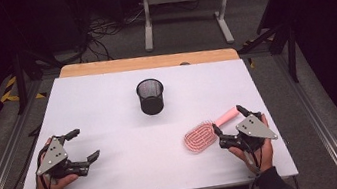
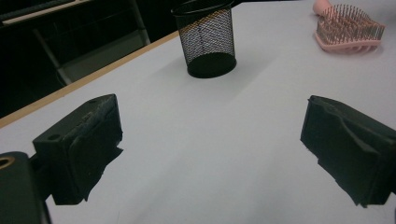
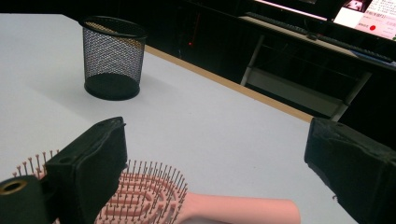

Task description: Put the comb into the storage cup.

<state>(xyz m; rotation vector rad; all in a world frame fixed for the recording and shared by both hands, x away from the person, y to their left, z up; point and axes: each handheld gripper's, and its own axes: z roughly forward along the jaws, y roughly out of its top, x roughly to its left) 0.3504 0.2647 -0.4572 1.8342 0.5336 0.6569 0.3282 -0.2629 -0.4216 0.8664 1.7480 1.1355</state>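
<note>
A pink hairbrush (image 1: 199, 138) lies bristles up on the white table at the right, its handle pointing back and to the right. My right gripper (image 1: 228, 119) is open, one jaw on each side of the handle, and neither jaw touches it. In the right gripper view the brush (image 3: 144, 196) lies low between the wide-apart jaws of the right gripper (image 3: 224, 168). A black mesh cup (image 1: 150, 96) stands upright at the table's middle back. My left gripper (image 1: 84, 144) rests open at the left with nothing between its jaws, and the left gripper view shows the cup (image 2: 208, 39) and the brush (image 2: 348, 28) far ahead.
The white table top (image 1: 133, 175) ends in a wooden strip (image 1: 149, 62) at the back. Behind it stands a grey desk frame (image 1: 185, 1) among floor cables. Metal rails run along both sides of the table.
</note>
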